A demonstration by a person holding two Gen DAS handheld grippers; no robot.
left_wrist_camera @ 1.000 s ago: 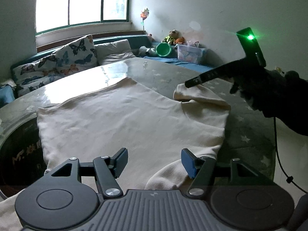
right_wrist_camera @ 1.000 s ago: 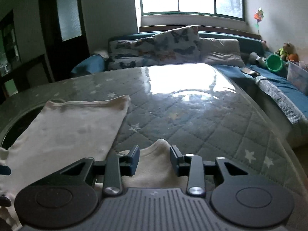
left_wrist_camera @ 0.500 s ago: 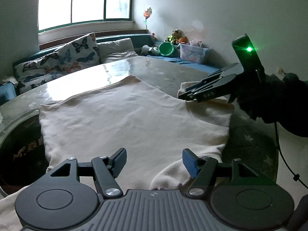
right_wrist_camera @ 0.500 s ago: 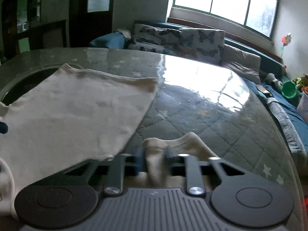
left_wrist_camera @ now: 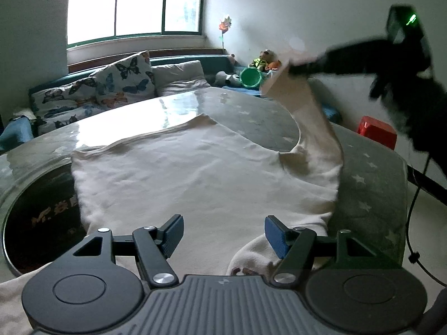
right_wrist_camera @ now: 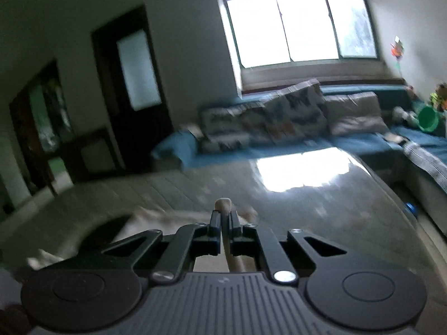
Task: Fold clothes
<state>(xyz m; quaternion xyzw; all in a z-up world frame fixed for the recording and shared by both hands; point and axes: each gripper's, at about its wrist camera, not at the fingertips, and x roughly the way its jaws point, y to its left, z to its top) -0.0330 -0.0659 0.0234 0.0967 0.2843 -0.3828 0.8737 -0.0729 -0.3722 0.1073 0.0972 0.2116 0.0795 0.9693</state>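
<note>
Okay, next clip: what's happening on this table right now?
A person is folding a cream garment spread on a star-quilted table, with tongs in each hand. The right tongs are shut on a sleeve, which hangs lifted above the table. The left tongs hover open over the garment's near edge, gripping nothing.

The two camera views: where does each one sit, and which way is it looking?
Left wrist view: sits on the left tongs, open, looking across the cream garment on the table; the gloved hand with the right tongs shows.
Right wrist view: sits on the right tongs, shut on the sleeve, facing the window.
Both share the sofa cushions and green bucket.
</note>
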